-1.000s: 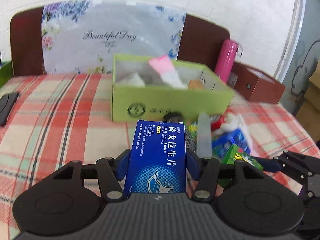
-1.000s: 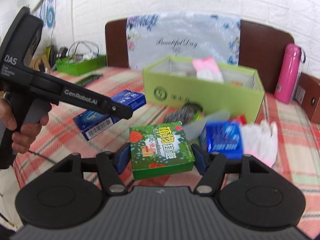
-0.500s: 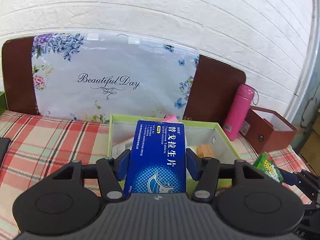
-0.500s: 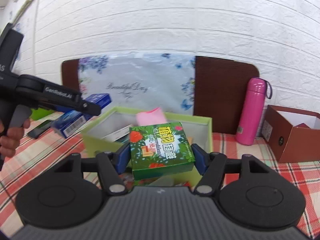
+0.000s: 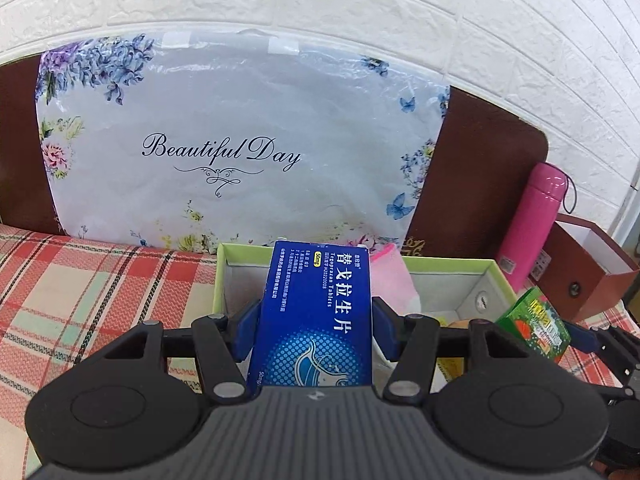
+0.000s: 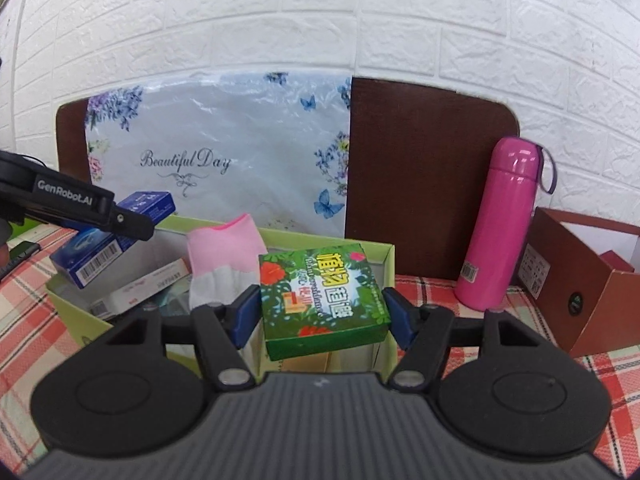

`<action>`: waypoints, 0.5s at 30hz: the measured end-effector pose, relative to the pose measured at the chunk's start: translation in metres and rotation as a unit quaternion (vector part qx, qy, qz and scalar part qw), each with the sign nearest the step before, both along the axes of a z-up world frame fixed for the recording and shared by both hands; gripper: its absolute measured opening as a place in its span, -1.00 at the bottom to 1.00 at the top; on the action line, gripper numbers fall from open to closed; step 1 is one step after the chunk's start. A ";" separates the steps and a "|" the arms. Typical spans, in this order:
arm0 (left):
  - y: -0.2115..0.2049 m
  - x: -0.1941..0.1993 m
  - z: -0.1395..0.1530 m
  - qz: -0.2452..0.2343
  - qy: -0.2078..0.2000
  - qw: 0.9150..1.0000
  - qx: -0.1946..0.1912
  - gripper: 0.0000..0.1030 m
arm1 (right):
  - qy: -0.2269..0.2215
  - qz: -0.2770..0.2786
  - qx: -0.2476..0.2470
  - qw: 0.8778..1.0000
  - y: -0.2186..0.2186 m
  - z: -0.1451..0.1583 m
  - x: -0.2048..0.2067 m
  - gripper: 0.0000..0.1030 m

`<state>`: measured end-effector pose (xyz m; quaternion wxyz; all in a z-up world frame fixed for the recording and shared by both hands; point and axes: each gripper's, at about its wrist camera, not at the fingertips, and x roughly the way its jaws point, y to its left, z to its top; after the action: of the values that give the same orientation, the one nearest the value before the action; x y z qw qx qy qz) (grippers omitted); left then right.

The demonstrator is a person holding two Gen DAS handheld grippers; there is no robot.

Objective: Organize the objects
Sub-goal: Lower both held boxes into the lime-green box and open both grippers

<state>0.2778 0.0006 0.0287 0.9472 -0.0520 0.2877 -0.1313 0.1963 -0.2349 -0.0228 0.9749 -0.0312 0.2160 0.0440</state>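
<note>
The left tool clamps a flat blue cardboard tablet box between its blue pads, held over the near left part of the open light-green cardboard bin on the red-checked bed cover. The right tool grips a green flower-printed carton above the bin's right end.

To do the drop well, I judge each box should be lowered below the bin's rim before the pads part, so nothing bounces out. The blue box is best placed left of the pink and white sock that stands inside, and the green carton on the bare right side. Keep both tools apart, releasing one at a time, clear of the pink metal flask.
</note>
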 end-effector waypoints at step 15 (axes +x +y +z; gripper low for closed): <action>0.007 -0.011 -0.011 0.013 0.000 1.000 -0.005 0.56 | 0.009 -0.020 0.021 1.000 -0.008 -0.016 -0.004 0.88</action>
<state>0.2670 0.0072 0.0180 0.9488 -0.0603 0.2859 -0.1202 0.1923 -0.2428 -0.0384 0.9740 -0.0059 0.2244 0.0294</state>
